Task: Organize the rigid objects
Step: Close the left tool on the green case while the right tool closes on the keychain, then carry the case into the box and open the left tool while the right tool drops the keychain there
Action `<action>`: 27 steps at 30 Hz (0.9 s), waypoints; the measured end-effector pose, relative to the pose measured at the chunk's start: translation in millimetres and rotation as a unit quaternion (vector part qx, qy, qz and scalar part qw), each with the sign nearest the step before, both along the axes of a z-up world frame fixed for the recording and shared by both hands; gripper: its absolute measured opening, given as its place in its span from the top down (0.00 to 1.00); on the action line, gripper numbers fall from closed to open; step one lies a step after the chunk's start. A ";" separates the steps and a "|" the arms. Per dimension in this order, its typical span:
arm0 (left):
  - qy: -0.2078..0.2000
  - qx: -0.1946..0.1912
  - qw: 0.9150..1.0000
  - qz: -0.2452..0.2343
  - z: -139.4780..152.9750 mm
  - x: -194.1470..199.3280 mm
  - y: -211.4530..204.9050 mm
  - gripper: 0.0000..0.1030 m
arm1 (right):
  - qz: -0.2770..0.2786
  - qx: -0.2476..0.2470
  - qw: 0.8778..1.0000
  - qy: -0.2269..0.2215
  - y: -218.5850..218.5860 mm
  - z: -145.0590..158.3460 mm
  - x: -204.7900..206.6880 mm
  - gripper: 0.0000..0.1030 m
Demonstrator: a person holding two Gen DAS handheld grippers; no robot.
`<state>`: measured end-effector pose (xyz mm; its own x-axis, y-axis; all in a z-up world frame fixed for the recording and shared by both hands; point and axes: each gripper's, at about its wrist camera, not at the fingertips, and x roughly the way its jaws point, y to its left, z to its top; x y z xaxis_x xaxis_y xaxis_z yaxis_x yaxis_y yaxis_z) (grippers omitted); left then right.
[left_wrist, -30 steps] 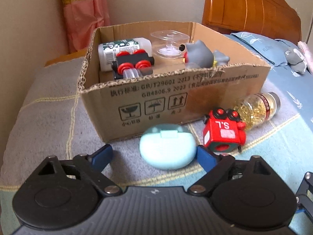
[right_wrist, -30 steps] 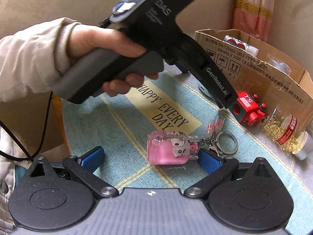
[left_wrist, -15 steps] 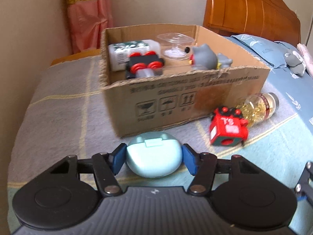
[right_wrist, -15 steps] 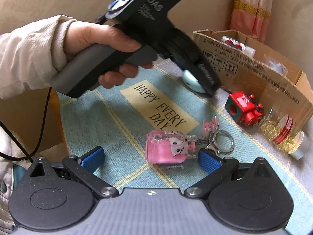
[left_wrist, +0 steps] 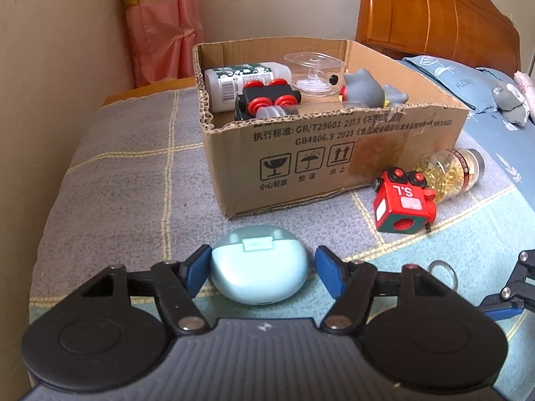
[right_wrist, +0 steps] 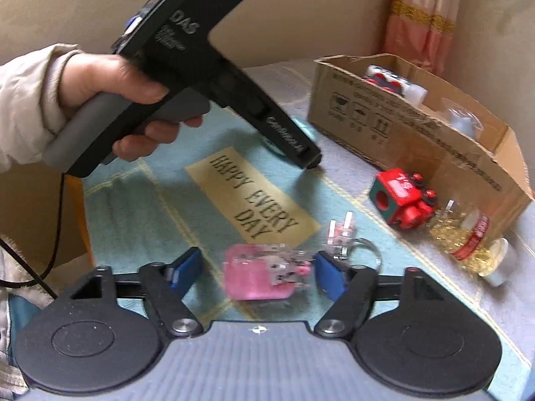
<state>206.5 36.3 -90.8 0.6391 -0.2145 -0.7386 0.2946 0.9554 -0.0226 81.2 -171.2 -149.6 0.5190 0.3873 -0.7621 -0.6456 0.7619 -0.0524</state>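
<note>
- Left gripper [left_wrist: 260, 269]: jaws opening; pale green case [left_wrist: 259, 272] sits between the pads on the bedspread [left_wrist: 117, 200], a slim gap at the right pad.
- Bare bedspread left of the cardboard box [left_wrist: 301, 153]; box front wall stands close ahead.
- Red toy block [left_wrist: 403, 205] and capsule bottle [left_wrist: 448, 173] lie along the box's right.
- Right gripper [right_wrist: 259, 272]: jaws closing around pink keychain [right_wrist: 260, 275], gaps both sides.

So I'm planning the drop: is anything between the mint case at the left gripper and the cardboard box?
Nothing visible: the mint case lies between the left gripper's opening jaws, with bare blanket up to the cardboard box's near wall.
</note>
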 end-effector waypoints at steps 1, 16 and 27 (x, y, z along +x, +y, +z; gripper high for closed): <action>0.000 -0.001 1.000 0.000 0.0 0.7 -0.1 0.35 | -0.006 0.001 1.000 0.001 -2.3 0.8 1.8 0.37; 0.024 0.015 0.998 -0.053 11.4 -2.0 0.7 0.41 | -0.006 0.000 1.000 0.005 -19.4 13.7 11.4 0.45; 0.019 0.028 0.993 -0.110 58.5 -15.9 -9.3 0.41 | 0.017 0.006 1.000 -0.007 -45.7 48.0 20.9 0.45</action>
